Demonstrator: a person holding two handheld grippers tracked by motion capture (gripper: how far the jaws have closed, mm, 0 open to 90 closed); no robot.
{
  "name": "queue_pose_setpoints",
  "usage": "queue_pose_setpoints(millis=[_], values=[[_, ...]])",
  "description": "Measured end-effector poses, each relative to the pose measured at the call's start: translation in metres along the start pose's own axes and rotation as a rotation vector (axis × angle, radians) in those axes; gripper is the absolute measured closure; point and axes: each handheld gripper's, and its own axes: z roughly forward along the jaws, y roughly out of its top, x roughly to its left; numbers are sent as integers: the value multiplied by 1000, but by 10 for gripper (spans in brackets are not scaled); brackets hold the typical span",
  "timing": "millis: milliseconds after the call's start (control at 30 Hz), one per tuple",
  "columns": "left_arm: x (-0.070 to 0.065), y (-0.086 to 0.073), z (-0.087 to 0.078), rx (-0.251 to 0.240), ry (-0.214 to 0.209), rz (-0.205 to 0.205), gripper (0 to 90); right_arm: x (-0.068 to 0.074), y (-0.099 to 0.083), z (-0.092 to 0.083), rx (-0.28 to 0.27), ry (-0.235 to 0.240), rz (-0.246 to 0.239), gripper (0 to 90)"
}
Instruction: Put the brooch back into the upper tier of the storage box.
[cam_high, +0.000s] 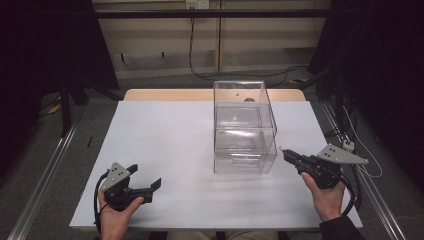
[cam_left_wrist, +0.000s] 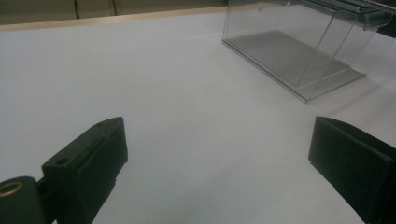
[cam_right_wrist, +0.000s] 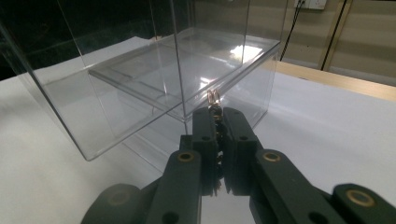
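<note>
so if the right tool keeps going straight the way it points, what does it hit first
Most likely the clear plastic box. The right tool, shut on a small metal piece, points at its near wall, though the gap is hard to judge.

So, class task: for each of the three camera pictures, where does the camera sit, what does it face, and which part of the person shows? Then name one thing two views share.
High view: above the person's side, looking forward and down on the white table; forearms, hands, left gripper and right gripper.
Left gripper view: rides the left gripper, facing across the table; wide-apart jaws.
Right gripper view: rides the right gripper, facing the clear box; jaws shut on a small gold ring.
Shared: the clear box.
</note>
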Motion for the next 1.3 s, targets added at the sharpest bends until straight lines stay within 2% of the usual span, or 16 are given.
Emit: queue_pose_setpoints(millis=[567,1300], values=[[0,0,-1,-10,-7,-4,43,-2,15,-8,-64,-5,18,855],[0,0,-1,-10,-3,-3,43,0,41,-17,-146,-4,-5,855]])
